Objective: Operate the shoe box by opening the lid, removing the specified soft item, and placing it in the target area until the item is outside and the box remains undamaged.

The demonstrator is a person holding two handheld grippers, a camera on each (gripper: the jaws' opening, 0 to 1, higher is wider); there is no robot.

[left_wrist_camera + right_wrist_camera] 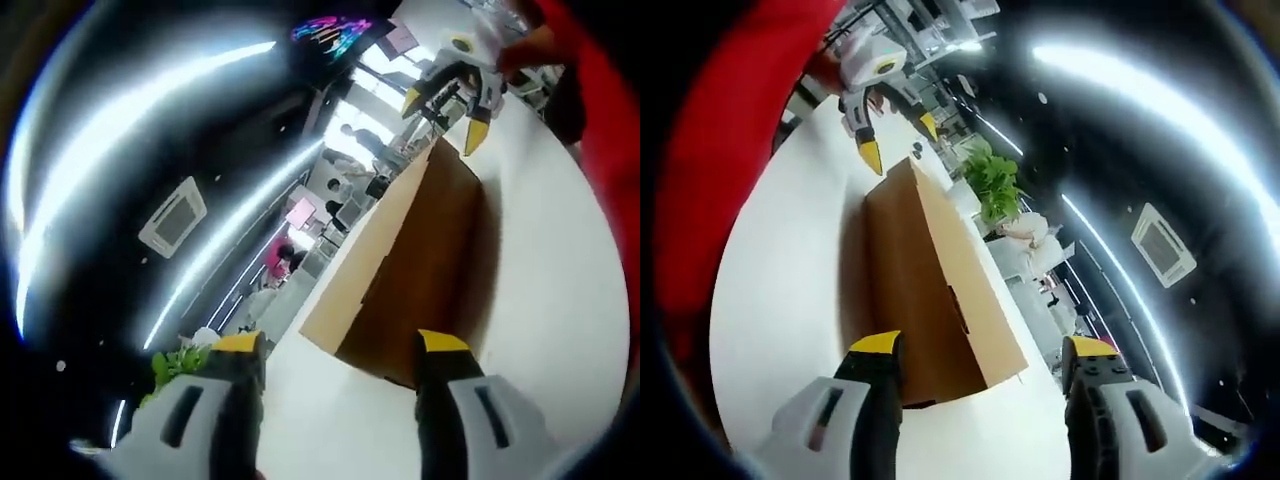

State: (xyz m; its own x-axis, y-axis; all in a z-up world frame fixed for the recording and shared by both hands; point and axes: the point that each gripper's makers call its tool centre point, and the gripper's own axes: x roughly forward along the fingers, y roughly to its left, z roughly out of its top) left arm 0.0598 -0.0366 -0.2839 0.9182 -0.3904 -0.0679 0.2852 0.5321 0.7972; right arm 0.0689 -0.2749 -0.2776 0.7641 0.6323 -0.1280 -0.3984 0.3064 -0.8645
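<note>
Across the middle of both views the shoe box (425,265) is seen lying on the white table (560,300), brown cardboard, lid down as far as can be judged, though the seam is hard to make out. At the bottom of the left gripper view the left gripper (345,345) is held with its yellow-tipped jaws spread wide, nothing between them, the near end of the box framed in the gap but not touched. At the upper right of that view the right gripper (445,112) is seen at the far end of the box, jaws parted, empty, just above the top edge.

From the other side, in the right gripper view, the same box (925,290) runs from centre up toward the upper left, with the right gripper (985,350) open wide at the bottom and empty, and the left gripper (895,135) parted at the far end near the box corner. A green plant (992,180) is seen beyond the box. The soft item cannot be seen; it is judged to be inside.

The lid is judged not yet lifted. Trouble could be caused if the lid is pulled from one end only: the box could be dragged across the smooth table or the cardboard creased or torn at a corner. A jaw tip driven into the side wall could dent it
</note>
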